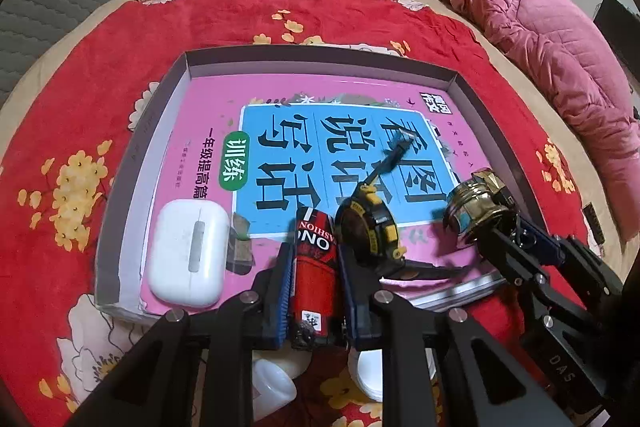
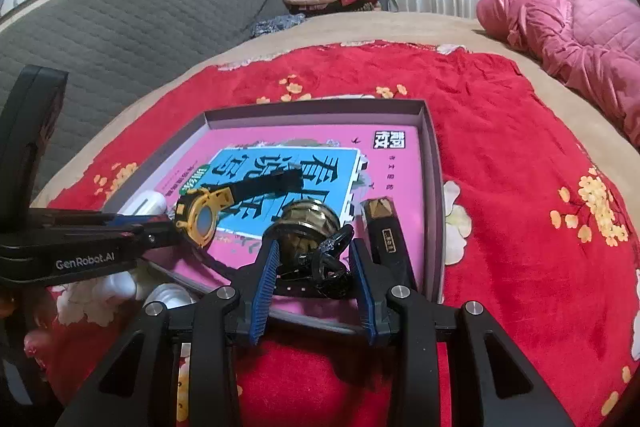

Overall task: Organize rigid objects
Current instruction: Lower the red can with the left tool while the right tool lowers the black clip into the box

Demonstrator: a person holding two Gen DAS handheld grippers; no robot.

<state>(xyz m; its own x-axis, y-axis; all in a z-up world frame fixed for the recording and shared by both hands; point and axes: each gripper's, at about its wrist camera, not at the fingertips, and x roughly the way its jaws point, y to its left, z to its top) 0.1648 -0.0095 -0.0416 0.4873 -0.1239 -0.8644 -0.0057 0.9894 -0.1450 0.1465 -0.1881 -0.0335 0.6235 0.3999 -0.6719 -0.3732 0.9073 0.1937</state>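
A shallow cardboard tray lay on a red flowered cloth spread over the bed, and a pink workbook with a blue panel of large characters covered the tray's floor. The left gripper was squeezed narrow around a red cylinder with white lettering, its blue pads tight on both sides, holding it over the near edge of the tray. Just left of it, in the tray's near left corner, a white earbud case rested on the workbook. Just right of the red cylinder stood a yellow and black tape measure, on its edge, with a short length of blade sticking out toward the far side. Further right, the right gripper was half closed on a black keyring bundle that ended in a brassy, faceted metal piece, held above the workbook's near right part. Beside it on the right, a black case with a gold top lay along the tray's right wall. A white bottle and a white lid sat on the cloth, nearer than the tray. A pink padded jacket lay heaped at the far right of the bed.
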